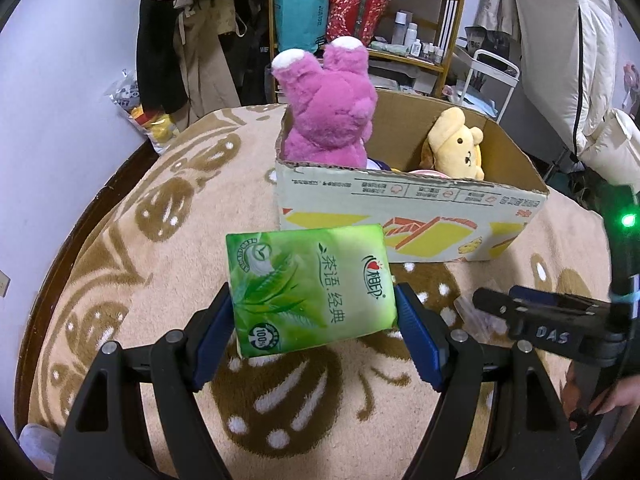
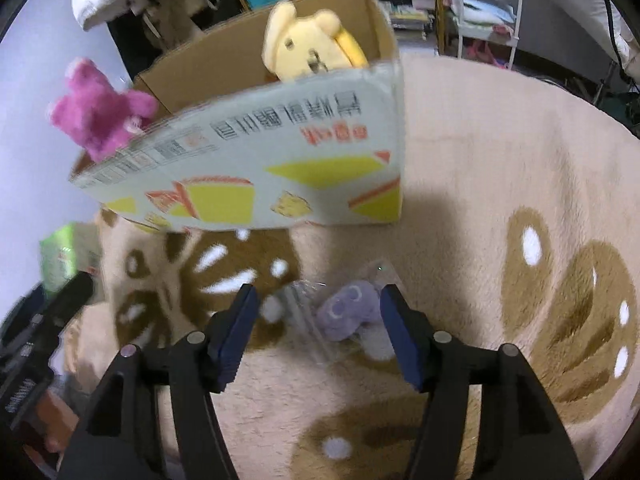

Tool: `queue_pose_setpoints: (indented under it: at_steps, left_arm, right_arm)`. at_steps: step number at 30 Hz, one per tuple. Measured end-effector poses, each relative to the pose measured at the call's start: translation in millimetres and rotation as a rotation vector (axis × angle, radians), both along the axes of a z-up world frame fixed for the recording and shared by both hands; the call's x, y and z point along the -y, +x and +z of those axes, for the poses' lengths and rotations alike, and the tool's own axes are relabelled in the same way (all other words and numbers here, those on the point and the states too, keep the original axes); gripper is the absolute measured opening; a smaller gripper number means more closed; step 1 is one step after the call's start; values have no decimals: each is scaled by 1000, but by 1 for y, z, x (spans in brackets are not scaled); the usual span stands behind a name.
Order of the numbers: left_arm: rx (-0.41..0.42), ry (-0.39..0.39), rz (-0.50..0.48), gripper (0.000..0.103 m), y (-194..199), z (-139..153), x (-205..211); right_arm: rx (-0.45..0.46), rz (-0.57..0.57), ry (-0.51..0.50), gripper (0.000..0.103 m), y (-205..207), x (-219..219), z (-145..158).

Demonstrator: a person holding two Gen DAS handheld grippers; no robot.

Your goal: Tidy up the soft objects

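Observation:
My left gripper is shut on a green tissue pack and holds it above the rug, in front of the cardboard box. The box holds a pink plush bear and a yellow plush dog. My right gripper is open, its fingers on either side of a small purple plush in a clear bag that lies on the rug. The right gripper also shows in the left wrist view. The green pack shows blurred at the left of the right wrist view.
A beige and brown patterned rug covers the surface, with a dark wooden edge at the left. Behind the box stand a shelf with bags and bottles, hanging clothes and a white cart.

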State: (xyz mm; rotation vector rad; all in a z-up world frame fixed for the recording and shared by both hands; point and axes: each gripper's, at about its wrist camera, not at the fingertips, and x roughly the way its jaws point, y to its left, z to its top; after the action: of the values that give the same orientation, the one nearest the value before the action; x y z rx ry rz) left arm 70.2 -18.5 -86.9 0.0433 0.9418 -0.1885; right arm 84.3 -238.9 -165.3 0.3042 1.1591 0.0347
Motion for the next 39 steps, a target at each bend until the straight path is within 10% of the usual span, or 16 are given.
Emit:
queue_pose_setpoints:
  at_steps: [3, 14, 32, 33, 39]
  left_arm:
    - [6, 2, 8, 76, 2, 0, -1]
    - [16, 13, 7, 76, 6, -2, 1]
    - [82, -25, 1, 76, -1, 10, -1]
    - [83, -30, 2, 76, -1, 11, -1]
    - [97, -29, 4, 76, -3, 13, 0]
  right_arm:
    - [-15, 1, -37, 97, 4, 0, -8]
    - [-55, 112, -197, 99, 13, -20, -38]
    - [-4, 99, -98, 61, -6, -8, -4]
    - [-5, 98, -91, 39, -7, -7, -3]
    - [77, 109, -99, 13, -18, -4, 14]
